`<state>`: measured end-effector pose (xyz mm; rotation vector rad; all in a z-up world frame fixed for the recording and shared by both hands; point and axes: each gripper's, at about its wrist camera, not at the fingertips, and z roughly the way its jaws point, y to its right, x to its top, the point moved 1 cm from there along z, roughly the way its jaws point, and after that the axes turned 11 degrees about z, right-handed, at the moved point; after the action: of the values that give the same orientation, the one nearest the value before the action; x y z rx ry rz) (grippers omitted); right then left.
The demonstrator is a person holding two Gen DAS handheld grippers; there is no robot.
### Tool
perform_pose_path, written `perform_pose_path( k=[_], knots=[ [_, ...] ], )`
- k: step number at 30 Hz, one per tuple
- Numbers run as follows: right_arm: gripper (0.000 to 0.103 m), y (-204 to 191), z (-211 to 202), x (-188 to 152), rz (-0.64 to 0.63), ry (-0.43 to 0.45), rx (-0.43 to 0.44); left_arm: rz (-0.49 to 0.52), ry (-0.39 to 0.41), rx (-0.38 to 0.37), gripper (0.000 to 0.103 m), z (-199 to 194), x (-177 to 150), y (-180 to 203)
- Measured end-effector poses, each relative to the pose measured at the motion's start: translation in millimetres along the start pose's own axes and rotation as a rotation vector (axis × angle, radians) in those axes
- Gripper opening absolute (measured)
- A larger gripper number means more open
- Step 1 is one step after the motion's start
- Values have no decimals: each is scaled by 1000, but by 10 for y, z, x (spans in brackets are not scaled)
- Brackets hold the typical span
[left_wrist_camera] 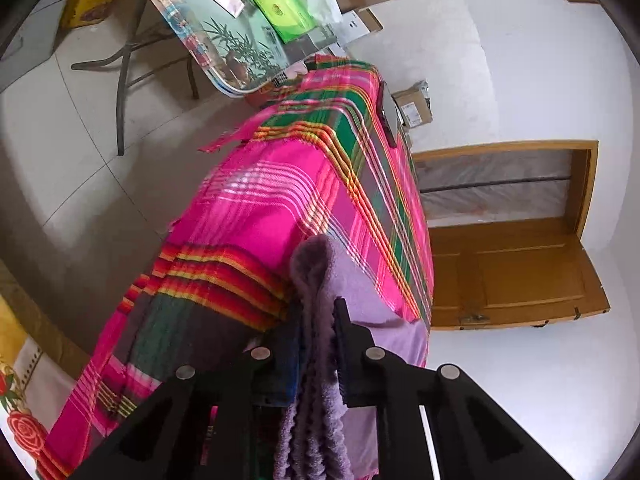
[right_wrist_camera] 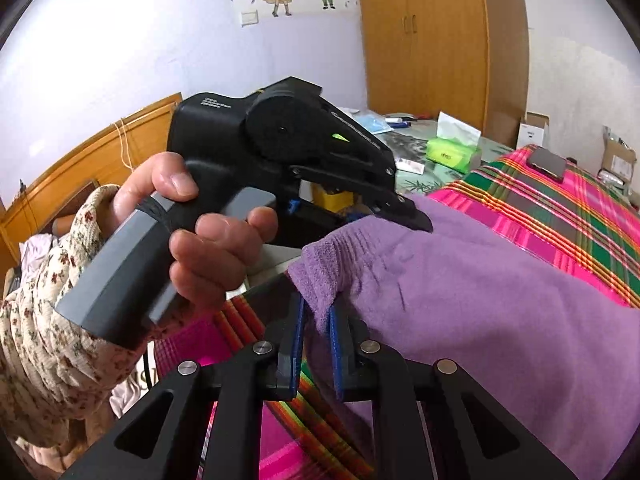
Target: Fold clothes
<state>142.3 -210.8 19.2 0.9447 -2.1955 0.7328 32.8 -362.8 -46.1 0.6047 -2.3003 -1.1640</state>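
Phone point(right_wrist_camera: 547, 163) on plaid cloth point(right_wrist_camera: 520, 200) (far end)

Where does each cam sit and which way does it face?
Left wrist: on the left gripper, looking along its fingers, shut on the purple towel, over the plaid cloth toward a door.
Right wrist: on the right gripper, shut on the towel edge; the person's left hand holding the left gripper shows.
Shared: towel, plaid cloth, green tissue pack.
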Motion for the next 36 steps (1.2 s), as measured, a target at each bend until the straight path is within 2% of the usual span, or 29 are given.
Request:
perform_pose_path(
  k=[4,9,12,14,18,22,36],
  knots=[
    [12,16,127,-11,25,-48,8,23,14,25,14,-13,4,28],
    [12,-25,114,70,28,-26,13,61,38,56,14,-138,2,86],
    [12,68,212,98,87,-76,30,58,32,94,13,-121,-14,25],
    [12,167,254,90,143,-107,59,80,40,102,13,-134,-32,42],
    [12,153,251,64,123,-97,47,147,55,148,13,-189,-72,206],
    [12,125,120,74,100,-46,45,230,87,166,13,-279,-101,443],
    [12,70,-599,63,100,164,32,348,123,189,13,-337,-258,1121]
  ],
)
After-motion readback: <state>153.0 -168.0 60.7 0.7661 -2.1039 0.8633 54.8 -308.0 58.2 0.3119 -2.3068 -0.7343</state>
